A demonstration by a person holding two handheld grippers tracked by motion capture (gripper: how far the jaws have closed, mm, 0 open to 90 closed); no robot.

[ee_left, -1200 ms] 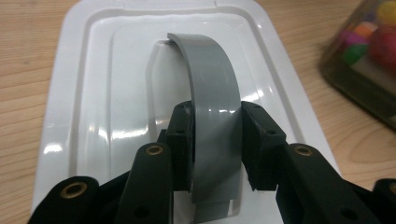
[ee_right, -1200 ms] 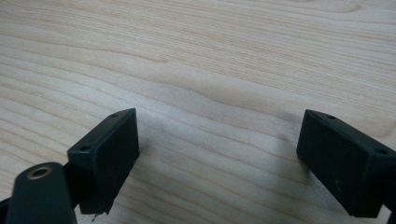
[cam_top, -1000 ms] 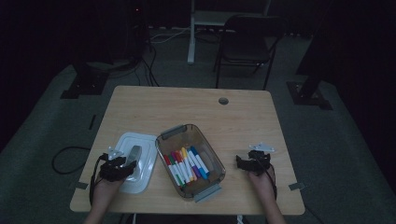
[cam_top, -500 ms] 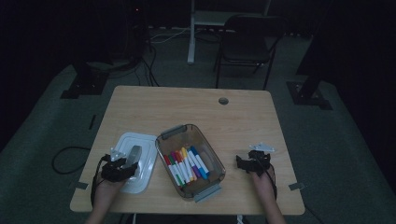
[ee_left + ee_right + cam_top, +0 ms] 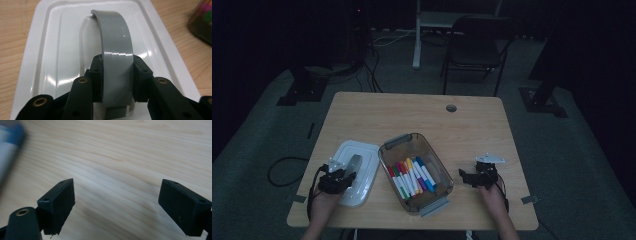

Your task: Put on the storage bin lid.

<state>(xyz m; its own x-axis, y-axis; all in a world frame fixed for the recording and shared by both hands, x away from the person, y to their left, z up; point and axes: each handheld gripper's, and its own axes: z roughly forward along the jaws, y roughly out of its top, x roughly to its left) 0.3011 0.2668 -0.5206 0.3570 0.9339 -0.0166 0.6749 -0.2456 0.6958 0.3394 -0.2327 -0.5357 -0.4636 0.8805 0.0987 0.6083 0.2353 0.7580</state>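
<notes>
Dim room, wooden table (image 5: pixel 472 120): I'm clamping my left gripper (image 5: pixel 117 75) onto the lid handle (image 5: pixel 116 52).
White lid (image 5: pixel 362 167) sitting at 9 o'clock of the marker bin (image 5: pixel 439 192), bin uncovered; right gripper (image 5: pixel 117 205) hanging spread, empty; lifting and covering remaining.

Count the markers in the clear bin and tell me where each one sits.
About 7 markers, lying side by side in the clear bin mid-table: red and green on the left, yellow and purple in the middle, blue on the right. The dim picture may hide others underneath.
</notes>
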